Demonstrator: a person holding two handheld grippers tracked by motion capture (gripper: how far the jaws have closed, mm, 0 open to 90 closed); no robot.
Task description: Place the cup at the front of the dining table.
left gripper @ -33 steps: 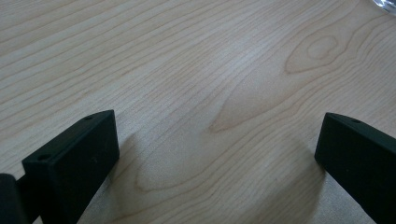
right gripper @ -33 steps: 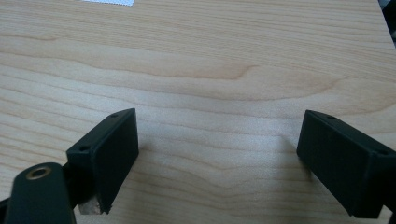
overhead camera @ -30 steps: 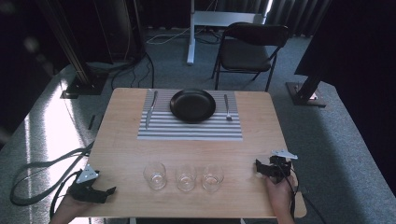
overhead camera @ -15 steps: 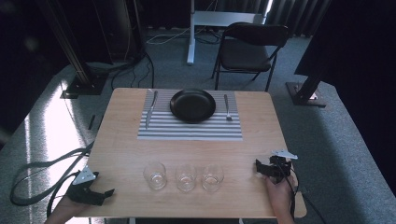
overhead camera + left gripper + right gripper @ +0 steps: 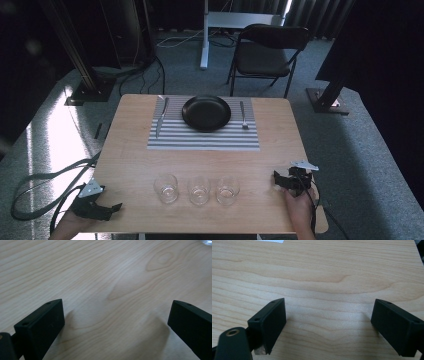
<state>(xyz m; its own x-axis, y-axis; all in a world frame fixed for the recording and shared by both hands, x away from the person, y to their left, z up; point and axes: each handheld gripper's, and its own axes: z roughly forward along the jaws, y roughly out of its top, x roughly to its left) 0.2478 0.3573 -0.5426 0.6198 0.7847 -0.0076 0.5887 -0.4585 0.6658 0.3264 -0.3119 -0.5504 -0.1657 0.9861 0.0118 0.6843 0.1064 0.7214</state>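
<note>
Three clear glasses stand in a row near the table's front edge: left glass (image 5: 166, 188), middle glass (image 5: 199, 190), right glass (image 5: 227, 189). A black plate (image 5: 206, 112) lies on a striped placemat (image 5: 203, 138), with a knife (image 5: 160, 116) to its left and a fork (image 5: 243, 115) to its right. My left gripper (image 5: 111, 208) rests at the front left corner, open and empty; its jaws stand wide over bare wood (image 5: 115, 290). My right gripper (image 5: 278, 180) sits at the front right, open and empty, to the right of the glasses.
The wooden table (image 5: 135, 165) stands on grey carpet. A black folding chair (image 5: 270, 52) is behind the table, with a white desk leg (image 5: 204, 37) and dark stand bases (image 5: 327, 97) around. Cables (image 5: 40, 185) trail on the floor at the left.
My left gripper has slid a little toward the table's front left corner. The right gripper and the glasses have stayed put.
</note>
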